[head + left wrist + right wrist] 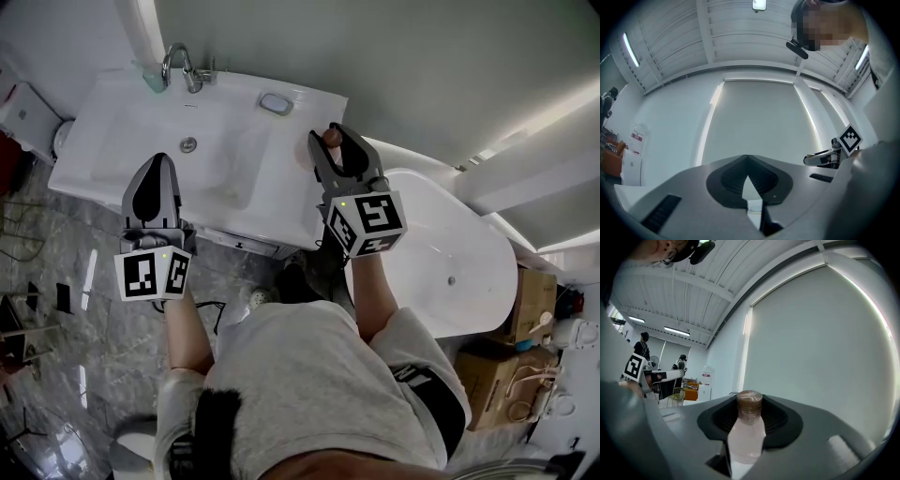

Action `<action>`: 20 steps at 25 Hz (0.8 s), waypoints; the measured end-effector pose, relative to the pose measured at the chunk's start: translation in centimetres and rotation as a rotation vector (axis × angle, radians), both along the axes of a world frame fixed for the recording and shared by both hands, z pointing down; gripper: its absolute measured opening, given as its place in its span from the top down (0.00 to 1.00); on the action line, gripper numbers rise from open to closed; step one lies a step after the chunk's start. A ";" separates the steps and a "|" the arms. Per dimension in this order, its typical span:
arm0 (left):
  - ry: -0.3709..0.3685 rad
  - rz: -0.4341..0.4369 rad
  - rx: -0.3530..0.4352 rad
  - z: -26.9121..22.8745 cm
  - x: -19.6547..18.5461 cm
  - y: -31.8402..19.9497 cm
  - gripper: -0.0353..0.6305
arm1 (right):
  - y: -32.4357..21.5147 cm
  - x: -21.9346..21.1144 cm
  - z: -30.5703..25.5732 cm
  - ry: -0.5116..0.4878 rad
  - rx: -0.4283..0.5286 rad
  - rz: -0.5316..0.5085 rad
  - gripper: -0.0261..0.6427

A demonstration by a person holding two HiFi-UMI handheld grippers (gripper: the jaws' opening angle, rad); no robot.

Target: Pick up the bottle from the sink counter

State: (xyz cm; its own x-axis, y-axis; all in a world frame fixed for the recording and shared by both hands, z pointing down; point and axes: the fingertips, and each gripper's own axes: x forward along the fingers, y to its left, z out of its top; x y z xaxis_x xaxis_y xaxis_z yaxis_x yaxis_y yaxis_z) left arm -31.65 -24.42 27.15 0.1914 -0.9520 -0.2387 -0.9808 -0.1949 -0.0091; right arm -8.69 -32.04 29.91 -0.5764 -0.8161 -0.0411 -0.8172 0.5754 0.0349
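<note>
The bottle (745,427) is pale pink and translucent with a brown cap (331,137). It stands upright between the jaws of my right gripper (333,142), which is shut on its body, the cap poking out past the tips. In the right gripper view the right gripper (749,401) points up toward a white wall and ceiling. In the head view it hangs over the right end of the white sink counter (281,178). My left gripper (157,164) is held over the counter's front edge; its jaws meet with nothing between them. The left gripper (749,161) also faces up at the wall.
The counter holds a basin with a drain (188,144), a chrome faucet (183,67) and a small soap dish (275,103). A white bathtub (450,262) lies to the right, cardboard boxes (511,366) beyond it. A marbled grey floor (66,309) is at left.
</note>
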 end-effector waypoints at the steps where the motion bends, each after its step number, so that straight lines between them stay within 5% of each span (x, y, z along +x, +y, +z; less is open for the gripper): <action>1: -0.001 0.003 0.001 0.0 0.1 0.2 0.94 | 0.4 0.1 -0.1 -0.003 0.003 0.002 0.74; 20: -0.013 0.042 0.017 -0.7 2.4 2.7 0.94 | 4.8 2.4 -2.1 -0.058 0.054 0.022 0.74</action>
